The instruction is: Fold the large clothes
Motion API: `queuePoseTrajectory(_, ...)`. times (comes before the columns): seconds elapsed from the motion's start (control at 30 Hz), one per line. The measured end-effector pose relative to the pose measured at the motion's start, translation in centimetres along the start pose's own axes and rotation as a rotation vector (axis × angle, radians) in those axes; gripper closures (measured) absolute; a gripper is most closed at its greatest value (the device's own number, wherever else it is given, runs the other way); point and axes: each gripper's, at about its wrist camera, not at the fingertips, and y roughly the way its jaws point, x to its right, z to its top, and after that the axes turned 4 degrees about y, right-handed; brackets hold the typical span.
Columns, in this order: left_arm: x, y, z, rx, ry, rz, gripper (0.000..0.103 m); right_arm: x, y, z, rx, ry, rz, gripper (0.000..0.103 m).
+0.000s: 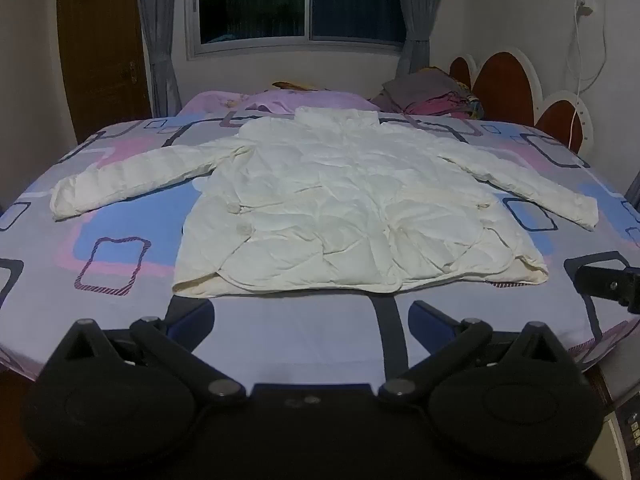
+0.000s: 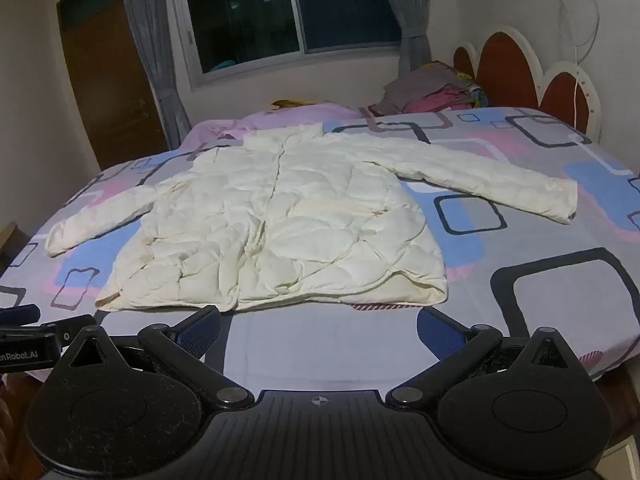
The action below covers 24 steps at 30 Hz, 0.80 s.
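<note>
Just ahead, jacket (image 1: 340,204), jaws spread

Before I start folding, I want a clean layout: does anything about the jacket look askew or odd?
Mostly fine: the cream jacket lies flat on the bed, sleeves spread. But the hem corner nearest the left gripper is turned up, and the surface is crumpled.

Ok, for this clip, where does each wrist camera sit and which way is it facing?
Left wrist: on the left gripper at the bed's near edge, facing the cream jacket and window; its open fingers show, plus the right gripper's tip at the right.
Right wrist: on the right gripper, slightly further right, same heading; open fingers show, the left gripper at the left edge.
Shared: jacket, patterned bedsheet, window, headboard.
</note>
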Motion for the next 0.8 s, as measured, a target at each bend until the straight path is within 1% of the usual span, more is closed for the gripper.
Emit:
queuePoseTrajectory(0.07,-0.16,0.06,0.02,-0.001,-0.01,-0.003,0.0,0.05,0.0,0.03,-0.001,0.0,0.0,0.0)
queuePoseTrajectory(0.13,-0.05,0.01,-0.08,-0.005,0.01,0.012,0.0,0.12,0.01,0.06,-0.004,0.001,0.0,0.0)
queuePoseTrajectory(0.63,0.14,0.11,0.11,-0.002,0.012,0.015,0.0,0.11,0.14,0.27,0.001,0.007,0.006,0.0)
queuePoseTrajectory(0.77,0.06,0.11,0.14,-0.001,0.012,0.016,0.0,-0.17,0.14,-0.19,0.0,0.007,0.006,0.0)
queuePoseTrajectory(0.8,0.04,0.17,0.18,-0.003,0.012,0.015,0.0,0.12,-0.08,0.3,0.0,0.007,0.005,0.0)
